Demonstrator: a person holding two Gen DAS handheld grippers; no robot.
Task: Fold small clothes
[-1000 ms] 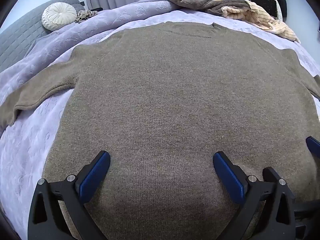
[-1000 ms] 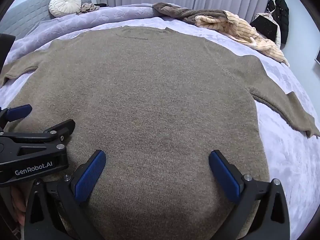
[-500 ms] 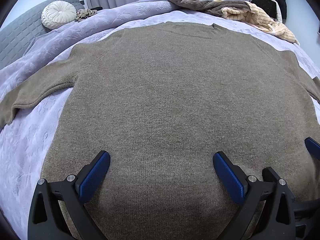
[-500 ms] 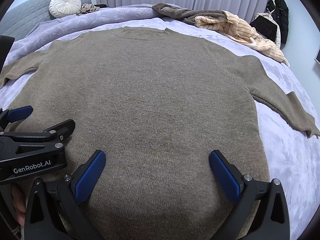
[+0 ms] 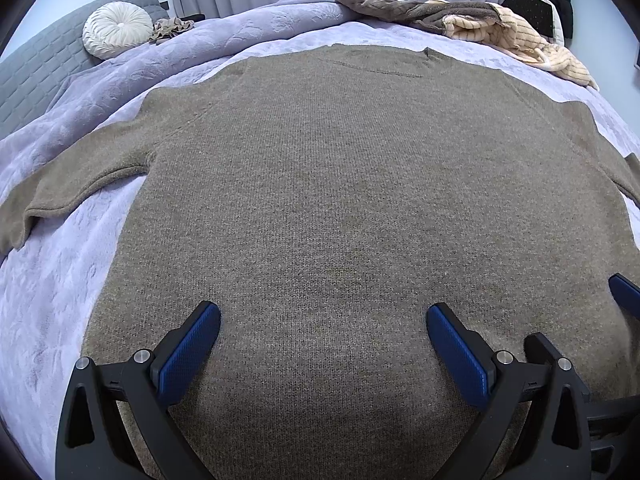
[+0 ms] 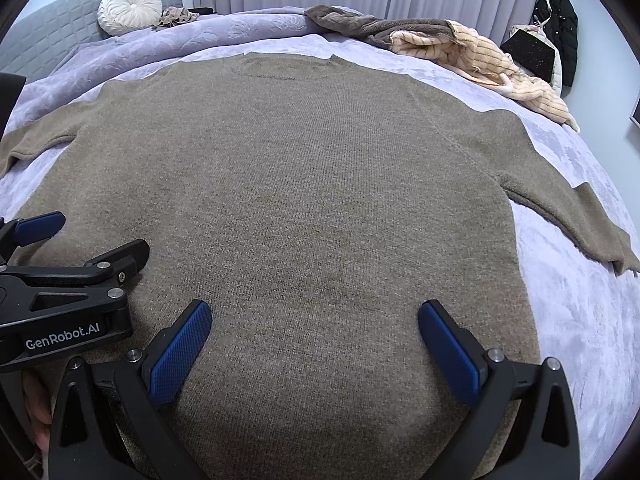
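A brown knit sweater (image 5: 340, 200) (image 6: 300, 184) lies flat on the lilac bed cover, neck at the far side, hem near me, both sleeves spread out sideways. My left gripper (image 5: 323, 322) hangs open over the lower left part of the sweater, nothing between its blue pads. Over the lower right part my right gripper (image 6: 315, 320) is open too, and empty. The left gripper's body (image 6: 64, 292) shows at the left edge of the right wrist view. A blue pad of the right gripper (image 5: 626, 294) shows at the right edge of the left wrist view.
The lilac bed cover (image 5: 52, 280) (image 6: 580, 300) lies bare on both sides of the sweater. A heap of brown and cream striped clothes (image 5: 480, 24) (image 6: 460, 48) sits at the far right. A round white cushion (image 5: 118, 34) rests against the grey headboard (image 5: 32, 72). Curtains hang behind.
Both grippers have drifted slightly; the sweater sits a little lower and nearer in both views. Both stay open and the sweater has not moved.
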